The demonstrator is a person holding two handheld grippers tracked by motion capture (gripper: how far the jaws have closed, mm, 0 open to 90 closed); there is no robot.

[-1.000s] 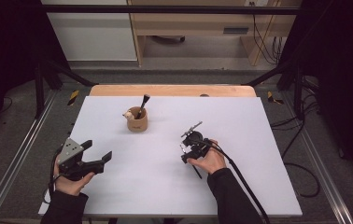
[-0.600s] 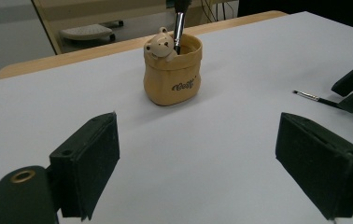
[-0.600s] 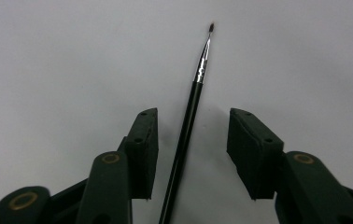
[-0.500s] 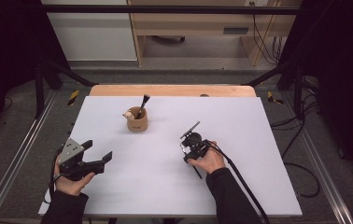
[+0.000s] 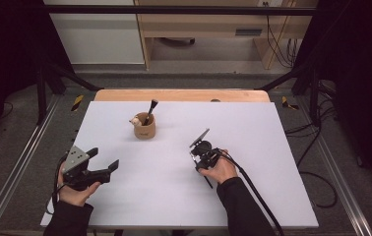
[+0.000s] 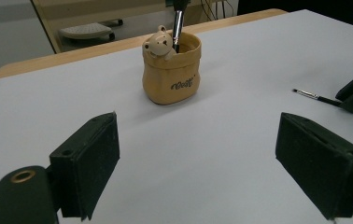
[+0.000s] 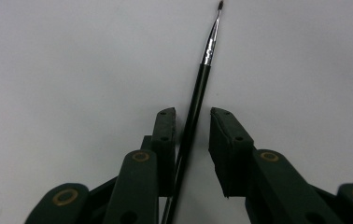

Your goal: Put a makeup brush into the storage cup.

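In the right gripper view, a thin black brush (image 7: 198,88) is seen lying on the white table (image 7: 72,60) between the jaws of the right gripper (image 7: 191,121), which have just been closing without yet clamping it, while the left gripper (image 5: 106,160) is held released at the near left.

- Both forearms wore dark long sleeves.
- Left gripper (image 5: 106,159): black body, grey three-cornered plate on top, thick flat black pads.
- Right gripper (image 7: 191,126): black jaws with brass-coloured pivot rings and small screw holes; black cable trailed behind.
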